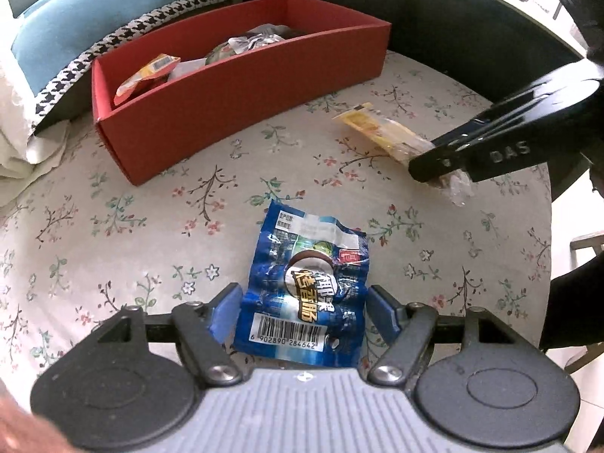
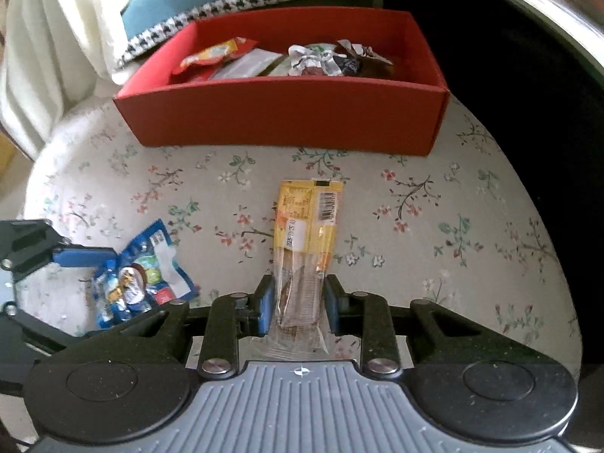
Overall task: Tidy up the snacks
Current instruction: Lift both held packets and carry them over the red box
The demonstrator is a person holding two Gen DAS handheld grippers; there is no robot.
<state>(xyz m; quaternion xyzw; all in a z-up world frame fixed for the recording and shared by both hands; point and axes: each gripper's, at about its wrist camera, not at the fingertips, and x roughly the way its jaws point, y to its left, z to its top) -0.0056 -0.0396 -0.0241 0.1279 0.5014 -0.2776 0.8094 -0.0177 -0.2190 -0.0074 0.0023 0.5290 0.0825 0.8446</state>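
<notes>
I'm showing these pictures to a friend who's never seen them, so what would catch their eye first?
Probably the red box at the far side of the flowered tablecloth, already holding several snack packets. Next, the yellow snack bar pinched at its near end by the right gripper. Then the crinkled blue packet lying flat between the left gripper's blue fingers.

Blue crinkled foil snack packet (image 1: 305, 287), barcode label: digits 6 902890 284642 under the bars.
Same packet, front: large white and yellow Chinese characters, too distorted to read surely.
Black right hand-held gripper (image 1: 439, 168), side: raised letters "DAS".
Yellow-and-clear plastic snack bar wrapper (image 2: 305, 234): barcode and printed date, digits too blurred.
</notes>
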